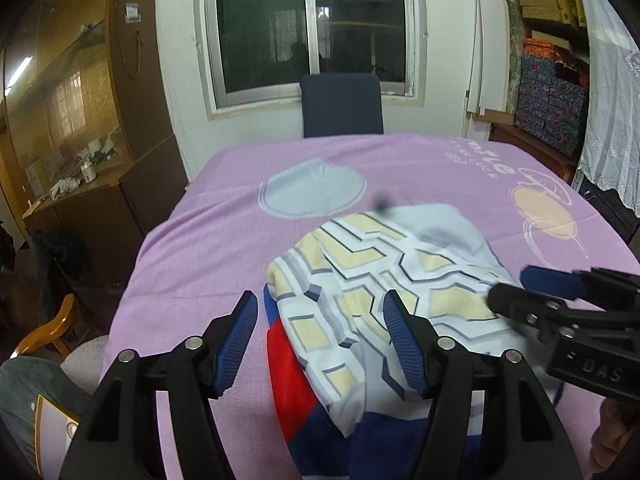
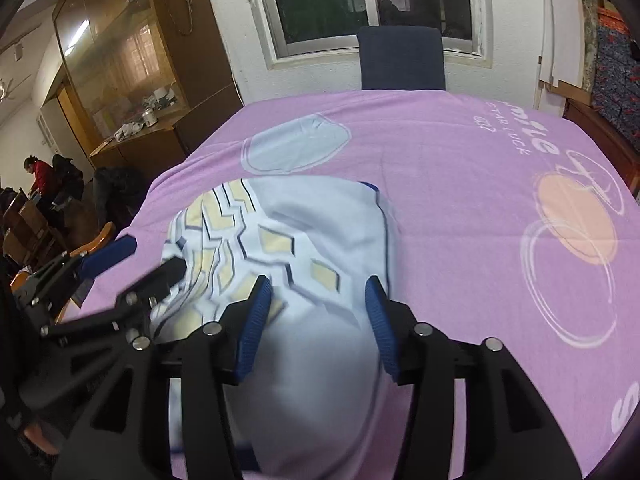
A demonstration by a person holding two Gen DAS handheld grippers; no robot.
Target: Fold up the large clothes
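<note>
A folded garment [image 1: 376, 288], pale blue with yellow and grey zigzag shapes and red and dark blue parts underneath, lies on the pink sheet [image 1: 208, 248]. My left gripper [image 1: 320, 308] is open above its left near edge, with nothing between the fingers. The right gripper [image 1: 516, 286] shows at the right, over the garment's right side. In the right wrist view the garment [image 2: 304, 240] lies under my right gripper [image 2: 318, 292], which is open and empty. The left gripper [image 2: 148, 258] shows at the left there.
A dark blue chair [image 1: 342, 106] stands at the far edge below a window [image 1: 312, 24]. A wooden glass cabinet [image 1: 68, 120] is at the left, stacked boxes [image 1: 548, 80] at the right. The pink sheet [image 2: 460, 184] stretches far and right.
</note>
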